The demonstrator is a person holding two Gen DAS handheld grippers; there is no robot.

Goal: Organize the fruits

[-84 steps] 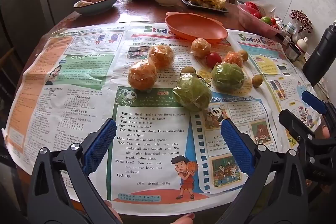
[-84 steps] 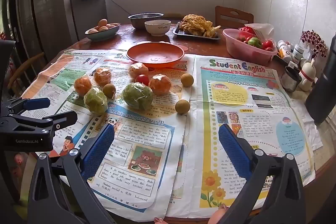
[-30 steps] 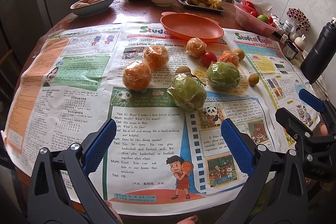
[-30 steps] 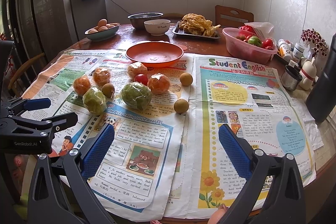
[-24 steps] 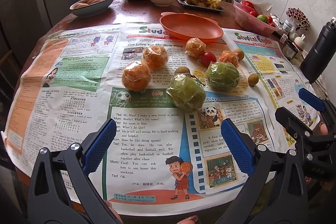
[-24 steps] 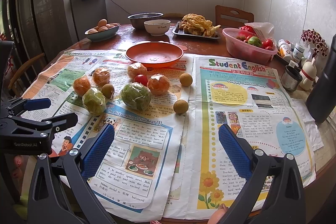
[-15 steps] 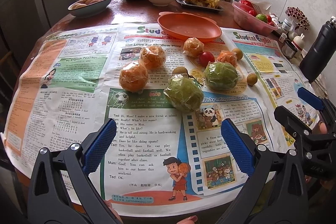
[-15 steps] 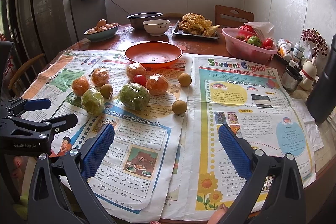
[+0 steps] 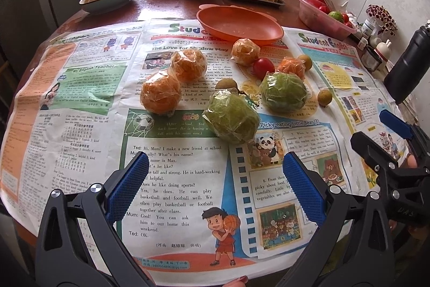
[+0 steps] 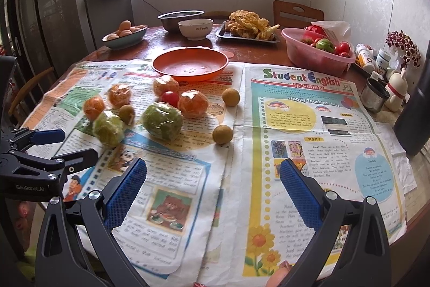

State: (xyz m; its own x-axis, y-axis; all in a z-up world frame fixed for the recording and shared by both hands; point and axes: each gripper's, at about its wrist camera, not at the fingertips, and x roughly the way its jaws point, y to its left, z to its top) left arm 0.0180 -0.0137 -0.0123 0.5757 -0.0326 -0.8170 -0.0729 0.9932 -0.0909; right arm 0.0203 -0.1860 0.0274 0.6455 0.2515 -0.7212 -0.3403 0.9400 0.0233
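Both claws gaping, nothing gripped; nearest green wrapped fruit (image 9: 231, 118) sits dead ahead of my left claw (image 9: 215, 187), so left's closer than my right claw (image 10: 213, 188); orange plate (image 9: 239, 24) beyond.

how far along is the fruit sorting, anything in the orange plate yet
Nothing looks done: the orange plate is empty. Nothing is in hand either; the left gripper and right gripper are both open and hold nothing. All the fruit is left on the newspaper: wrapped oranges, two wrapped green fruits, a small red fruit and small brown ones.
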